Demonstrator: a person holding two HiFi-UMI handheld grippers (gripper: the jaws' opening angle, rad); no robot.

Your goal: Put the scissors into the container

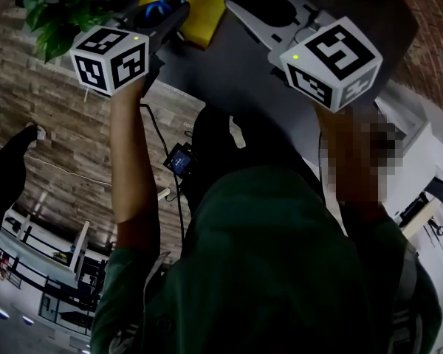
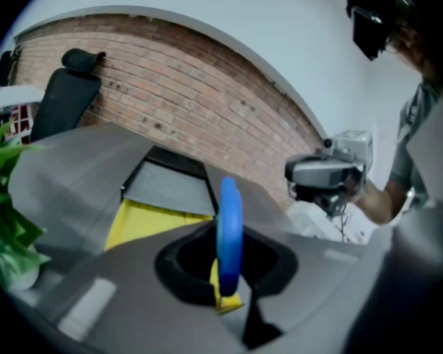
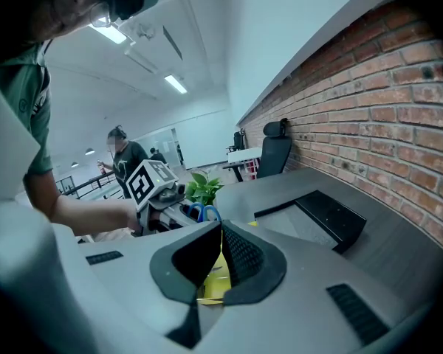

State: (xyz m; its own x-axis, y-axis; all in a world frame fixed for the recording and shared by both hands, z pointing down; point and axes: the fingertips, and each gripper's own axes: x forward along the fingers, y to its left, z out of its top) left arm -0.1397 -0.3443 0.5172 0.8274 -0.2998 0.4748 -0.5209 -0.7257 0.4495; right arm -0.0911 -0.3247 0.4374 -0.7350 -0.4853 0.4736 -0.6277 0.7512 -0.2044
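**Operator:** Is there any writing to read?

**Spotter:** None that's legible. The marker cube [image 1: 109, 59] on your left gripper [image 2: 225, 260] and the other marker cube [image 1: 332, 63] on your right gripper [image 3: 220, 231] carry black-and-white square patterns, no letters. There is a pale print on your green sleeve [image 3: 38, 98], too blurred to read.

**Operator:** Where are the scissors?

**Spotter:** In your left gripper. Its jaws are clamped on the scissors [image 2: 229, 220], and the blue handle loops stand edge-on above the pads. In the head view the loops stick out past the jaw tips, over the near end of a yellow piece [image 1: 199, 13]. That piece lies on the tabletop [image 1: 221, 68] toward its far edge.

**Operator:** And my right gripper?

**Spotter:** Its jaws are closed tip to tip with nothing between them. It sits beside your left one, over bare tabletop to the right of the yellow piece.

**Operator:** Which one is the container?

**Spotter:** I can't tell. A dark-rimmed tray [image 2: 170, 186] lies just behind the yellow piece, toward the tabletop edge along the brick wall [image 2: 207, 102]. Either could be it.

**Operator:** What can't you make out?

**Spotter:** The blades are buried between your jaws. The head view cuts off the yellow piece at the top, and your left gripper covers part of it. A yellow sliver shows low in the jaw gap of each gripper view, and I can't say what it belongs to. The plant [image 1: 55, 13] by the tabletop's left end is also partly cropped.
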